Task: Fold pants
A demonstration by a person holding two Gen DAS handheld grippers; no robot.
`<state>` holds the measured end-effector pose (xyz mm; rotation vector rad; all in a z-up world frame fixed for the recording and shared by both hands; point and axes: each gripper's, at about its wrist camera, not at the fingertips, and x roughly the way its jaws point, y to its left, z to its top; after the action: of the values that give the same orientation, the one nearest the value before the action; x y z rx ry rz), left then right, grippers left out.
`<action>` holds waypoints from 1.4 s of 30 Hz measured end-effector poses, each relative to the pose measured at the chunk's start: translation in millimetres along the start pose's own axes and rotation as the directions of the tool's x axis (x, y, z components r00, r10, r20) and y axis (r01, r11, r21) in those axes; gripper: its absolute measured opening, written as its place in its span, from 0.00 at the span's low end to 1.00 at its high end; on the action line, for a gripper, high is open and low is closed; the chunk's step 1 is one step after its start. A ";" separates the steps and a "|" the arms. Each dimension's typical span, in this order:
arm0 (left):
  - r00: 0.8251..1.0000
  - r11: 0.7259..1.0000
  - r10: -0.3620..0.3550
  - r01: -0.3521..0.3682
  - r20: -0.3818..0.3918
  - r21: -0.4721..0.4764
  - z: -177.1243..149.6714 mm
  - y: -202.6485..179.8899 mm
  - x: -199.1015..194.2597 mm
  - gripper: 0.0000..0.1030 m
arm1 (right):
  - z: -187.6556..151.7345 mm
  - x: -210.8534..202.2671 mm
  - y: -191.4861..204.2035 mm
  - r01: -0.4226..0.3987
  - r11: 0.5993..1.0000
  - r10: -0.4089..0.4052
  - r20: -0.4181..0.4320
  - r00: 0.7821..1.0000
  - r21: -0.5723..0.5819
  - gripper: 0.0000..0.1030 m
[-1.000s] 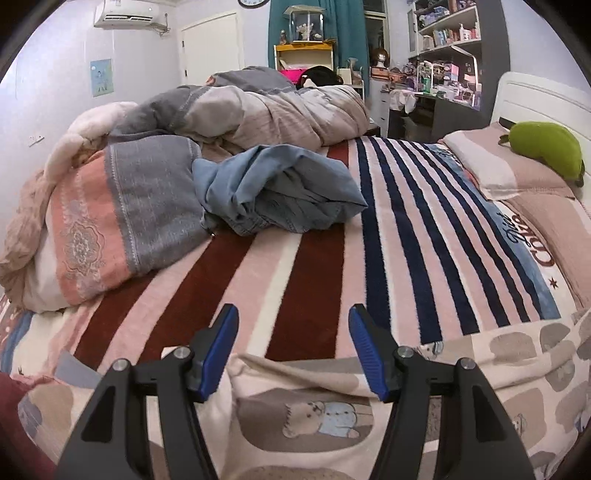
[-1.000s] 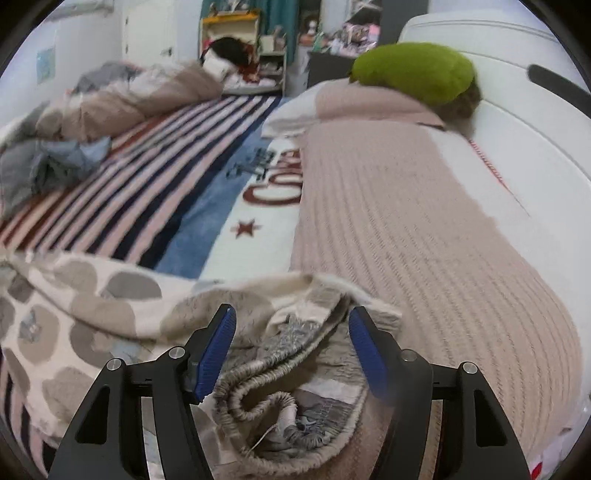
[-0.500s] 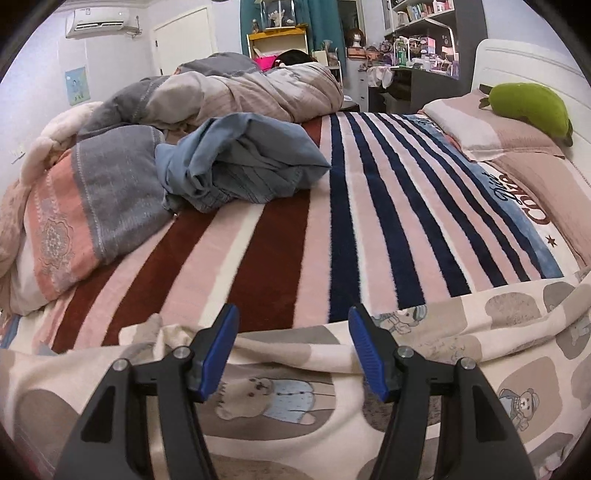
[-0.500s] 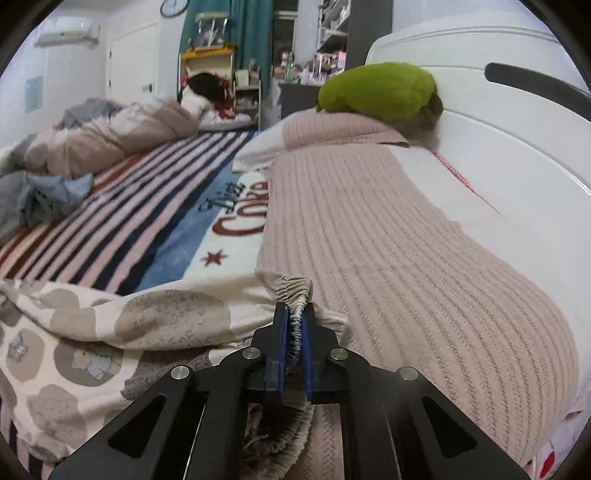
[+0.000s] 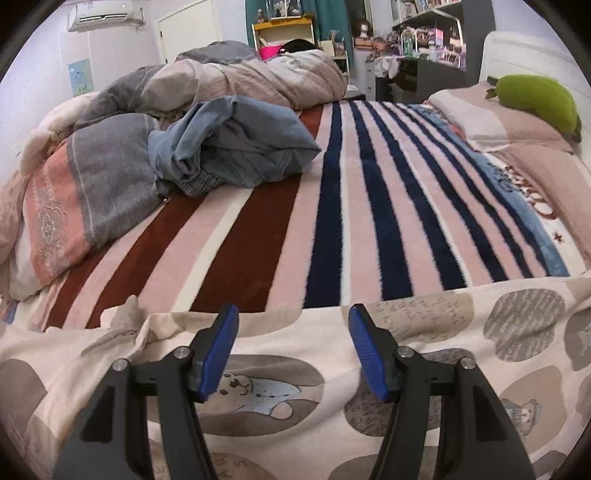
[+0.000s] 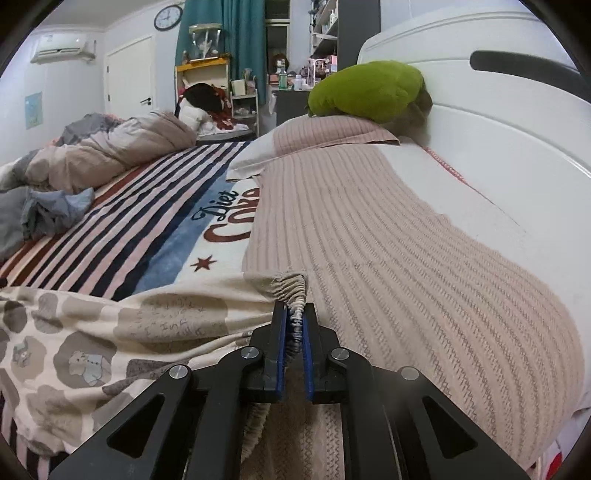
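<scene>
Two grippers | right gripper [image 6: 294,325] clamped the ribbed waistband of cream bear-print fleece pants [image 6: 110,332] on striped blanket [image 5: 332,221] | left gripper [image 5: 291,347] gaped above them | risk: one-sided pull bunching cloth

A striped blanket [image 5: 354,206] covers the bed, with red-brown bands at 9 o'clock and navy ones toward 1 o'clock; in the right wrist view its blue edge carries lettering and a red star [image 6: 202,263]. A crumpled blue garment [image 5: 236,144] lies on it at 11 o'clock, touching a pink and grey cushion [image 5: 85,192] at 9 o'clock. A bundled duvet [image 5: 240,81] sits behind them at 12 o'clock. A green plush toy [image 6: 365,90] rests on a pink pillow [image 6: 325,134] at 1 o'clock, against the white headboard [image 6: 480,122]. A ribbed pink cover [image 6: 399,251] spreads at 3 o'clock. A wall clock [image 6: 168,17] and an air conditioner [image 6: 61,49] hang at 11 o'clock.
</scene>
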<state>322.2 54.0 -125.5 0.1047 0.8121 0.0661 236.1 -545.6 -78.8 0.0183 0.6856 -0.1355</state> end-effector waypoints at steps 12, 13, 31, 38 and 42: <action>1.000 0.998 0.025 -0.025 0.010 0.058 20.8 18.6 -17.3 0.57 | 12.6 -27.2 23.5 -0.077 0.996 0.080 0.076 0.994 -0.035 0.45; 1.000 0.998 0.023 -0.023 0.007 0.065 22.8 21.9 -19.7 0.57 | 13.8 -28.7 30.8 -0.097 0.994 0.101 0.082 0.992 -0.052 0.46; 0.983 0.964 -0.072 0.112 -0.169 0.241 10.7 124.0 -37.3 0.60 | -5.0 64.6 260.4 -0.558 0.747 0.485 -0.277 0.830 -0.363 0.50; 0.979 0.960 -0.087 0.132 -0.184 0.246 -3.1 158.5 -65.1 0.60 | -17.3 71.2 279.3 -0.572 0.758 0.484 -0.316 0.816 -0.313 0.50; 0.971 0.948 -0.160 0.201 -0.178 0.248 -15.4 166.3 -83.4 0.60 | -19.1 69.4 279.3 -0.567 0.778 0.482 -0.323 0.814 -0.269 0.50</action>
<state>250.6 211.9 -56.2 0.2800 0.9814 -0.2119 313.7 -275.9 -145.2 -0.1221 0.9134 0.5518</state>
